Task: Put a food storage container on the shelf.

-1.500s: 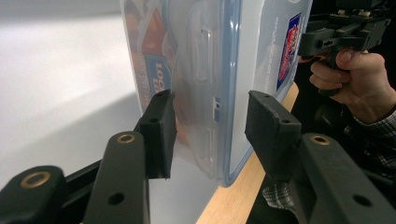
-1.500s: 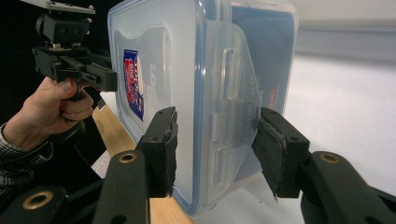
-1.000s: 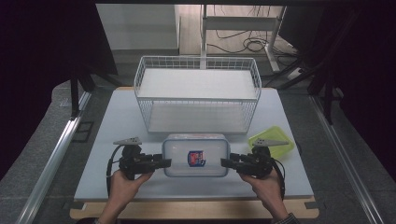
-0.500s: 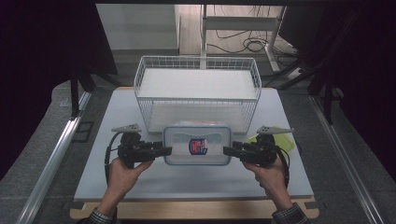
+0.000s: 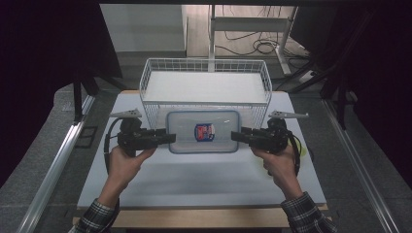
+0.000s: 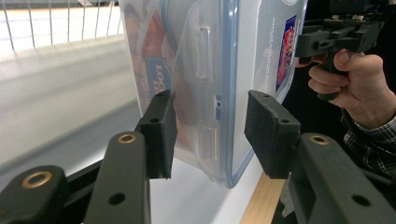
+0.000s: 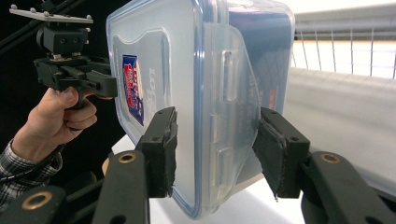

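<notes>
I had the clear lidded container [image 5: 204,131] caught between the two tools, lifted off the white worktop [image 5: 194,174]. The left hand-held gripper [image 5: 167,138] met its left short end and the right hand-held gripper [image 5: 234,136] met the opposite end, so the box spanned the gap between them with its lid and the red-and-blue label [image 5: 205,132] facing up.

Looking along the left hand-held gripper [image 6: 212,133], I saw its jaws straddling the folded side latch [image 6: 201,79] of the container [image 6: 261,51]. The pad on one side lay against the wall; the other pad looked a touch clear of the lid rim, so I could not say for certain that it was clamped. Beyond the box, the other hand [image 6: 359,88] held its tool.

Along the right hand-held gripper [image 7: 215,140], both pads pressed on the container [image 7: 173,70], one on the lid face, one behind the latch flap [image 7: 231,93], so it was gripping the box.

Just past both tools stood the white wire basket [image 5: 205,87], its near rim directly behind the container's far edge. Something yellow-green [image 5: 302,149] peeked out beside the right hand [image 5: 277,162].
</notes>
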A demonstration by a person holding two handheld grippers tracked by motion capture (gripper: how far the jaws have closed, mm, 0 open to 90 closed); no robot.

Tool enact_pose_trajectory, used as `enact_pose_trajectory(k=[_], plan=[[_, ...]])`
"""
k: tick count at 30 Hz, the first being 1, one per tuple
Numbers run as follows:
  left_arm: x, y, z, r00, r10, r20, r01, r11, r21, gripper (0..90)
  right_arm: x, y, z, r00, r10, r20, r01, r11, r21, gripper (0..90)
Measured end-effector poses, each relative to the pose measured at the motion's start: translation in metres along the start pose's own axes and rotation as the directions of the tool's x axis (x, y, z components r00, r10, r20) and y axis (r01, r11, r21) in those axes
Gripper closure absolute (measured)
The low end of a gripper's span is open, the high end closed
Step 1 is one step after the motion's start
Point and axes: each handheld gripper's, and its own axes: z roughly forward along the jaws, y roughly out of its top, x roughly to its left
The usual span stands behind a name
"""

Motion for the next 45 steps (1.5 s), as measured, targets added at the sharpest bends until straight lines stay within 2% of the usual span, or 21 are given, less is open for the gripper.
enact_pose_trajectory(k=[11, 24, 34, 45], plan=[[0.004, 0.038, -0.006, 0.9998, 0.020, -0.005, -0.020, 0.9995, -0.025, 54.6, 0.001, 0.039, 0.001, 0.9998, -0.016, 0.009, 0.017, 1.000, -0.026, 50.9], [0.020, 0.078, -0.004, 0.9998, 0.021, 0.000, -0.021, 0.9992, -0.033, 54.6, -0.011, 0.076, 0.008, 0.9999, 0.000, 0.013, 0.001, 0.999, -0.040, 50.8], [0.035, 0.097, 0.000, 1.0000, -0.005, -0.005, 0.005, 0.9993, -0.038, 54.6, -0.024, 0.097, 0.019, 0.9998, 0.013, 0.016, -0.012, 0.999, -0.045, 50.5], [0.049, 0.104, 0.010, 0.9995, -0.030, -0.014, 0.030, 0.9985, -0.047, 54.0, -0.035, 0.110, 0.029, 0.9983, 0.027, 0.052, -0.025, 0.999, -0.041, 49.1]])
